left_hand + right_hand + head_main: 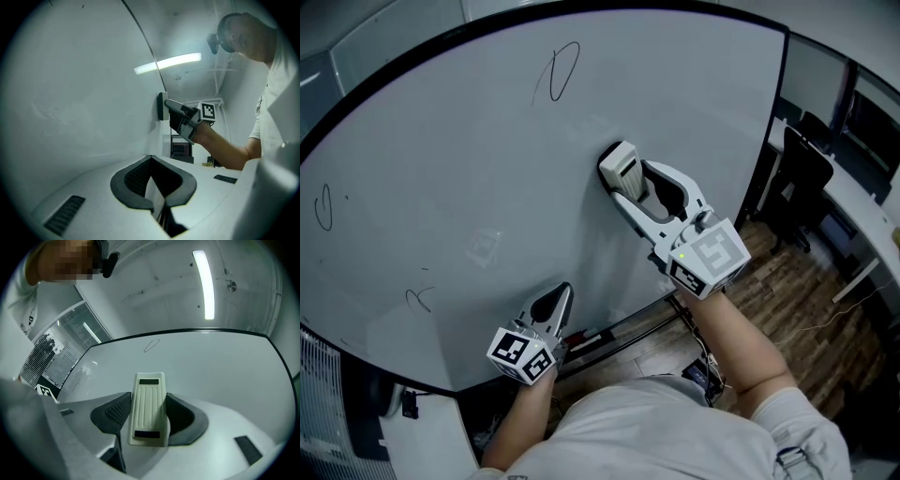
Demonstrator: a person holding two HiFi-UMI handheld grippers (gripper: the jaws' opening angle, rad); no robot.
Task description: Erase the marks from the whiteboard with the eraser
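The whiteboard (487, 150) has a smooth white face with a faint sheen that picks up soft reflections, and a thin dark rim around it. The eraser (149, 404) is matt cream plastic, its back moulded with fine lengthwise ribs and two dark inset patches. The right claw (628, 183) and left claw (564, 292) have matt white plastic shells. Their inner pads (114, 413) are dark grey and rubbery-looking, with a fine gridded texture. The marker cubes (523, 354) on them carry flat black-and-white printed squares. The floor (797, 281) is brown wood-look plank with a low gloss. The person's shirt (675, 431) is light grey cloth, soft and creased.
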